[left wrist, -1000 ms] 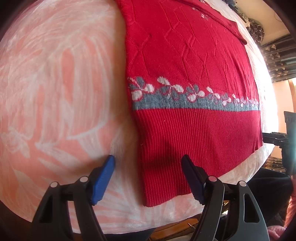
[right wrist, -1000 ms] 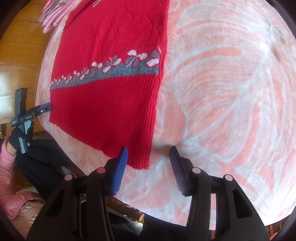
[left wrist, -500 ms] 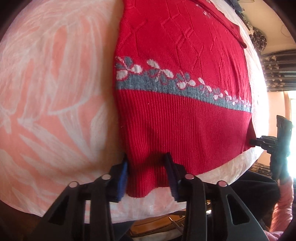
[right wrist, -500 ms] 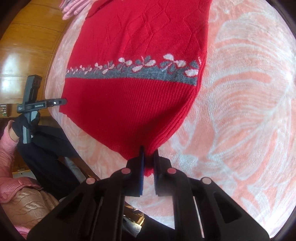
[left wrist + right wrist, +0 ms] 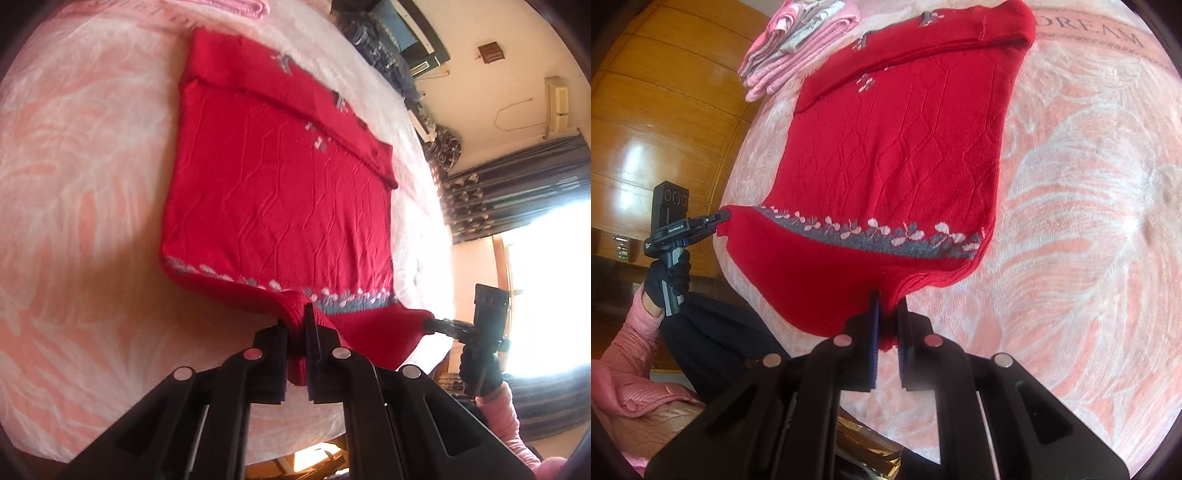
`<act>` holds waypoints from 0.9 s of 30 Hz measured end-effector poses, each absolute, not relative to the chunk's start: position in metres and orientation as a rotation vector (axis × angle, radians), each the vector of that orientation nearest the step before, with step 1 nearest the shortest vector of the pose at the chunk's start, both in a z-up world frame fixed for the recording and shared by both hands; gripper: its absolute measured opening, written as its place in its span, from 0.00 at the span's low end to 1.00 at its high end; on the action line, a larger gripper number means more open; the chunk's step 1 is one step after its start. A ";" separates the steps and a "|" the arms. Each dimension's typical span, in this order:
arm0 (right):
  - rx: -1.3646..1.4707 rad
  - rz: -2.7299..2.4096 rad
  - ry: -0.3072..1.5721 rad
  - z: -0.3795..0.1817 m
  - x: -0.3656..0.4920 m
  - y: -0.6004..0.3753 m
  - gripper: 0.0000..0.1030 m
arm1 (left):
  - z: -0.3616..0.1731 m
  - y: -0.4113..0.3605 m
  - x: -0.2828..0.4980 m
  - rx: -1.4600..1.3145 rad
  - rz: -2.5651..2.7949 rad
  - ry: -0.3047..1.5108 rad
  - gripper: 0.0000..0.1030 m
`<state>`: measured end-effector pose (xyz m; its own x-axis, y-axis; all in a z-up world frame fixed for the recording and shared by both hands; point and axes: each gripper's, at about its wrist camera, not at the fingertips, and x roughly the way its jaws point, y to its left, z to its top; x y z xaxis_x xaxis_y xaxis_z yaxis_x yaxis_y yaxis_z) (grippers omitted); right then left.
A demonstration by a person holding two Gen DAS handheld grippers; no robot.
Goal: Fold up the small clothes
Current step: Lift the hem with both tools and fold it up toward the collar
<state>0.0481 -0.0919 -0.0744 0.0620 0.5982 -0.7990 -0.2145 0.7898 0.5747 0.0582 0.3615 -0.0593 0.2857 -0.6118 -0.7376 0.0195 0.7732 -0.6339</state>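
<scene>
1 red sweater lies on the pink bedspread, its hem raised. 2 grippers pinch that hem: the left gripper at 1 corner, the right gripper at the other. 1 stack of folded clothes sits beyond.

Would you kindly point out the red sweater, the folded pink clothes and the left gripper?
red sweater (image 5: 897, 155): right wrist view, middle of its body.
folded pink clothes (image 5: 798, 44): right wrist view, middle of the stack.
left gripper (image 5: 295, 325): left wrist view, between its fingertips.
</scene>
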 end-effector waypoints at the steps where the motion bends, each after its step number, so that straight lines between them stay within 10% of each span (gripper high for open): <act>1: 0.358 0.617 1.368 -0.072 0.054 -0.094 0.06 | -0.055 0.363 0.063 -0.579 -0.450 1.205 0.07; 20: 0.419 0.434 1.364 -0.120 0.268 -0.085 0.07 | -0.105 0.385 0.229 -0.588 -0.315 1.141 0.07; 27: 0.477 0.380 1.337 -0.127 0.279 -0.121 0.36 | -0.108 0.400 0.249 -0.619 -0.432 1.173 0.13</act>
